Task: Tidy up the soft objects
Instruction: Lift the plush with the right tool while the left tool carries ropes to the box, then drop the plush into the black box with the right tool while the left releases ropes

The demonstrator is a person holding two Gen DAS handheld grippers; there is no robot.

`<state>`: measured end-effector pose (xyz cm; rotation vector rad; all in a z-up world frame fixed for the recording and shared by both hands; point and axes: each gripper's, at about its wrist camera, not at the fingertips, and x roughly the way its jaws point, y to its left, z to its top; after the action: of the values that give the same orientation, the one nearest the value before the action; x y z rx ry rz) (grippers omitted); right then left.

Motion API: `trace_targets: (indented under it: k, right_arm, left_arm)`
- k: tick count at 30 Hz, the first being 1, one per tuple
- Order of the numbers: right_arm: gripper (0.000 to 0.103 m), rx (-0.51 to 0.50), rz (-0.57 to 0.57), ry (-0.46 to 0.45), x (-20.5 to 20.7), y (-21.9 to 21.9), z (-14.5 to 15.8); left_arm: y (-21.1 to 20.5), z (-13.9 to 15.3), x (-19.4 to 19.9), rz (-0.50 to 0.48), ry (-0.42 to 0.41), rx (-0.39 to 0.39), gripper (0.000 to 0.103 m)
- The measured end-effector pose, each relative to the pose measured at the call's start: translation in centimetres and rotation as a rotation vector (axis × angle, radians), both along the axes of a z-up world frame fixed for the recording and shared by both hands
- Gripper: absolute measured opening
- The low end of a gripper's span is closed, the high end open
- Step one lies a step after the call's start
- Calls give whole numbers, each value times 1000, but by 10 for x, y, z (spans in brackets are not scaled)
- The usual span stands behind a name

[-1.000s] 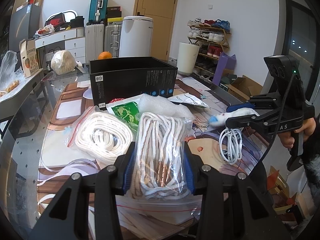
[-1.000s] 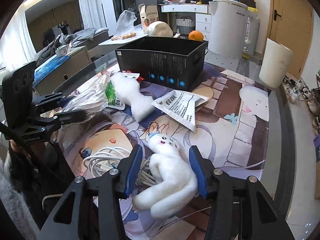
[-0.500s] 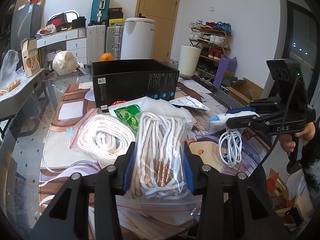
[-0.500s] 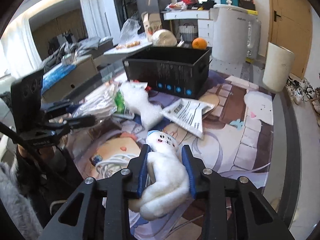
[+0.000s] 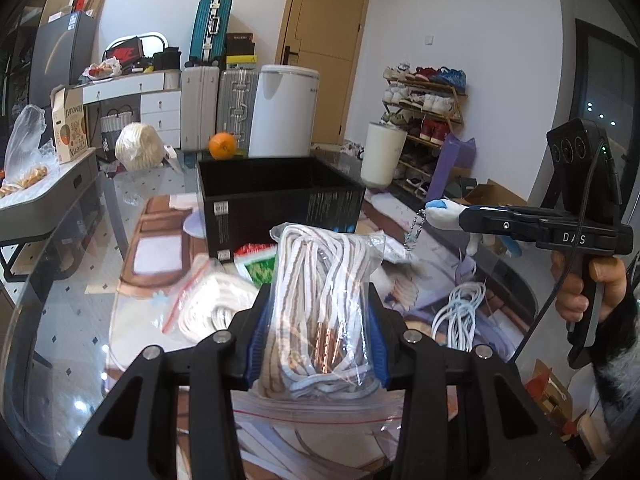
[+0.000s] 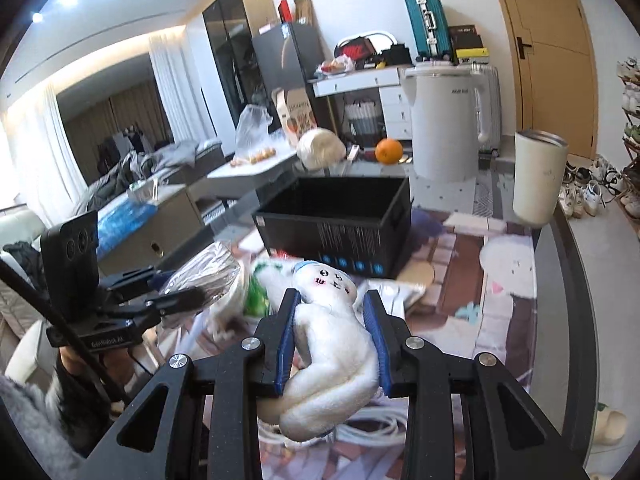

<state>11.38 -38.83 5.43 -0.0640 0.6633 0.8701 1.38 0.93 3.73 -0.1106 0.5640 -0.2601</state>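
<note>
My left gripper [image 5: 318, 312] is shut on a clear zip bag of white cord [image 5: 326, 300], lifted off the table. My right gripper [image 6: 331, 312] is shut on a white plush toy [image 6: 332, 352] with a small face and a blue cap, held above the table; the left wrist view shows the plush toy [image 5: 442, 212] with its bead chain hanging from the right gripper [image 5: 456, 216]. An open black box [image 5: 276, 196] stands behind both; in the right wrist view the box [image 6: 340, 224] lies ahead of the toy. The left gripper [image 6: 188, 300] with its bag shows at left.
A second bag of white rope [image 5: 212, 308], a green packet [image 5: 260, 266] and a loose white cable [image 5: 460, 316] lie on the printed table mat. An orange [image 5: 222, 146] and a white kettle [image 6: 448, 120] stand behind the box. A white cup [image 6: 538, 176] is at right.
The right gripper closed on the plush toy and raised it off the table. The left gripper lifted its bag of cord a little.
</note>
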Motion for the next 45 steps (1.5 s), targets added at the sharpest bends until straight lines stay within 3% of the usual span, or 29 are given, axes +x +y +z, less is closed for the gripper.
trace_targets:
  k: [19,33,45]
  right_arm:
    - [32,12,-44,-47,56,52,40]
    - [32,-87,-23,-22,117,99,27]
    - [32,-238,0,-20,153,143,-8]
  left_arm:
    - [19,46,54,66,-80,48,41]
    - [29,40,115,131,-33,40,41]
    - [24,20,158,130,34,74,41]
